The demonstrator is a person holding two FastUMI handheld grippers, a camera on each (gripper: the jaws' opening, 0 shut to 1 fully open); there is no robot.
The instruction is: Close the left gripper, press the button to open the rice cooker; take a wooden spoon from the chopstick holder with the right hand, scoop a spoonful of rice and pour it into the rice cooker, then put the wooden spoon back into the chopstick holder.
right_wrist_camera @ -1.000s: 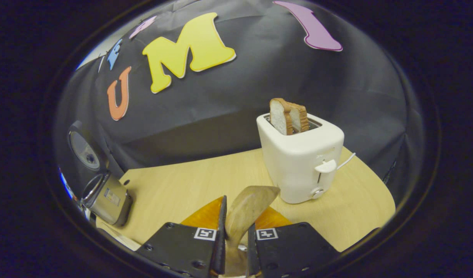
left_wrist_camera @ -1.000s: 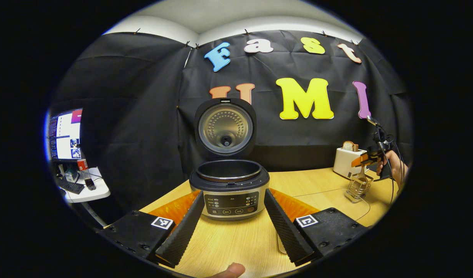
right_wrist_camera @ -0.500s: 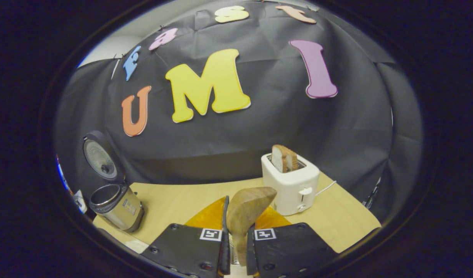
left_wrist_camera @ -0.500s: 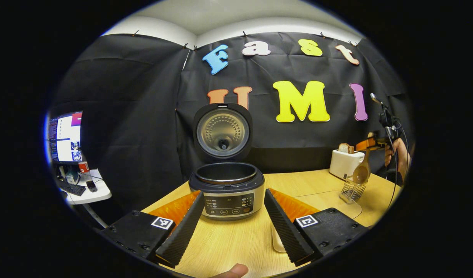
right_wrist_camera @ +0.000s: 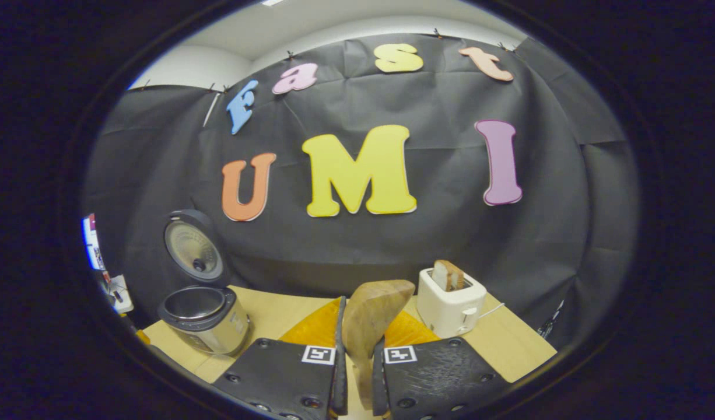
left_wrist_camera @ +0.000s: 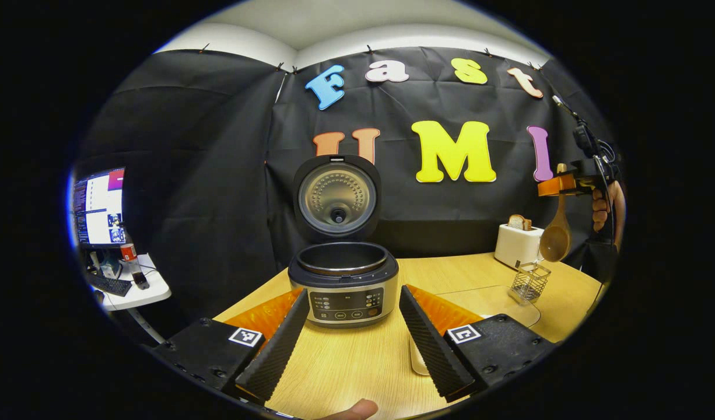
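Lifted clear, wooden spoon (left_wrist_camera: 556,233) hangs upright, bowl down.

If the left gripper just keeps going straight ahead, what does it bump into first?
Most likely the rice cooker. It stands dead ahead on the table, framed between the open fingers of the left gripper, front panel facing it. Bare tabletop lies between; the depth is hard to judge.

Wooden spoon (right_wrist_camera: 370,322) handle hidden between hand-held gripper (right_wrist_camera: 357,373) fingers.

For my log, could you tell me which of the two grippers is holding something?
The right gripper: it is shut on the wooden spoon, hanging bowl-down. The left gripper is open, facing the rice cooker.
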